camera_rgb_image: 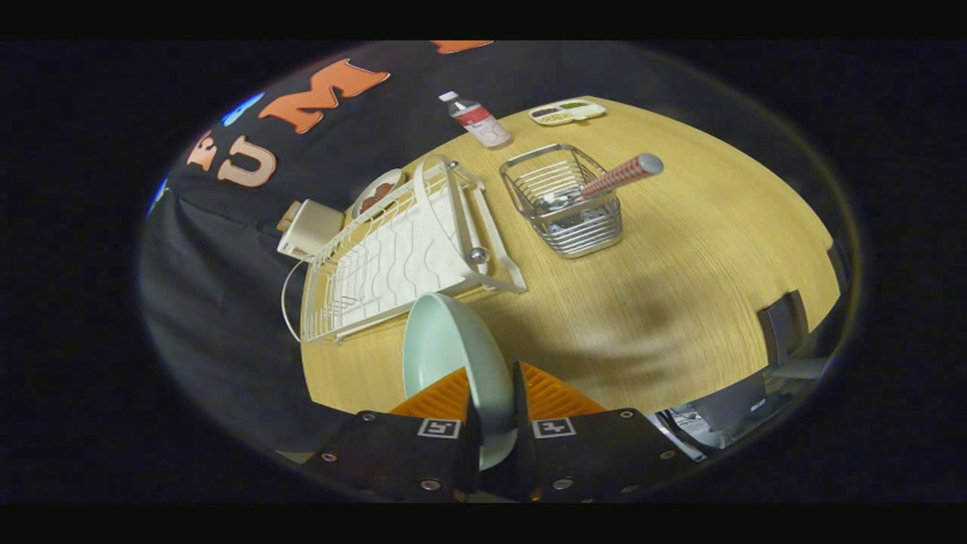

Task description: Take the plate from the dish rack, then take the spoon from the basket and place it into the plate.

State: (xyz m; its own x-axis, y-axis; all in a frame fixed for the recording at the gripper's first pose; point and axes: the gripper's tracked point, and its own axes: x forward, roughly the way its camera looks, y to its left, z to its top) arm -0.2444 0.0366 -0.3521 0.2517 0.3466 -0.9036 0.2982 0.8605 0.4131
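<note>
A pale green plate (452, 349) stands on edge between my fingers, with my gripper (495, 408) shut on its rim. It hangs above the wooden table (680, 302), just in front of the white wire dish rack (400, 253). Beyond the fingers and to the right of the rack stands a metal wire basket (563, 200). A spoon (621, 175) with a red and white patterned handle leans out of it, bowl end down inside.
A small bottle (478, 121) with a red label and a flat tray (566, 112) of small items stand at the table's far side. A white box (310, 229) and a small dish (376, 193) sit behind the rack. A dark chair part (784, 325) is by the table's right edge.
</note>
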